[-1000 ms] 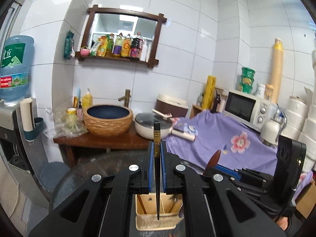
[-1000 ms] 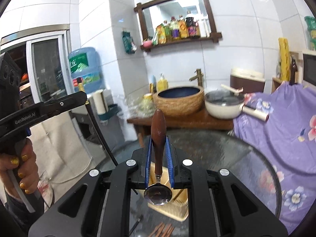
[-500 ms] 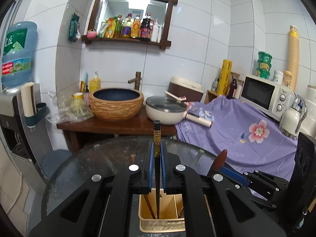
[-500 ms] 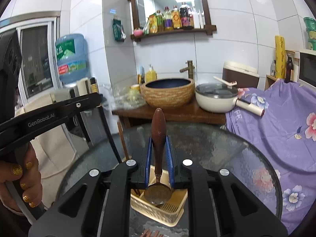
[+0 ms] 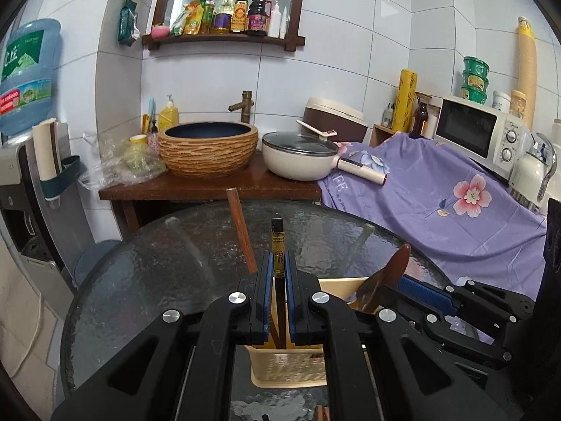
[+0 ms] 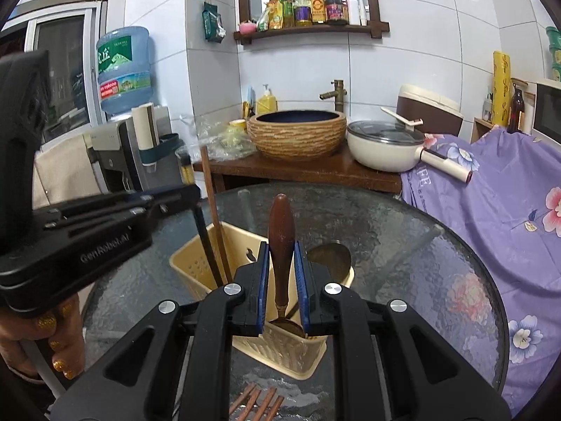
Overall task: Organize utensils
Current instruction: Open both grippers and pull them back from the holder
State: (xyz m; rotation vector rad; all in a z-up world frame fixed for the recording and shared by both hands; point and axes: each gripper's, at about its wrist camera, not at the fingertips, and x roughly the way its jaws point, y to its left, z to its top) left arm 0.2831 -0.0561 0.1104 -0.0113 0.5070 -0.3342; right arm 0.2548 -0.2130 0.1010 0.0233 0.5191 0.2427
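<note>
My left gripper [image 5: 278,270] is shut on a black chopstick [image 5: 277,242] with a gold band, held upright with its tip down in the beige utensil basket [image 5: 291,368]. A brown chopstick [image 5: 240,229] stands in the basket too. My right gripper [image 6: 281,270] is shut on a spoon with a brown wooden handle [image 6: 280,235], bowl down in the same basket [image 6: 196,263]. A second metal spoon [image 6: 331,256] leans at the basket's far side. The left gripper [image 6: 193,199] shows at the left of the right wrist view.
The basket stands on a round glass table [image 5: 157,280]. Several brown chopsticks [image 6: 256,403] lie on the glass near me. Behind are a wooden stand with a basin [image 5: 208,147] and a pot [image 5: 298,154], a purple cloth [image 5: 455,210], a microwave [image 5: 480,133] and a water dispenser [image 6: 122,66].
Both grippers have come down toward the basket. The chopstick tip and the spoon bowl now sit inside it.
</note>
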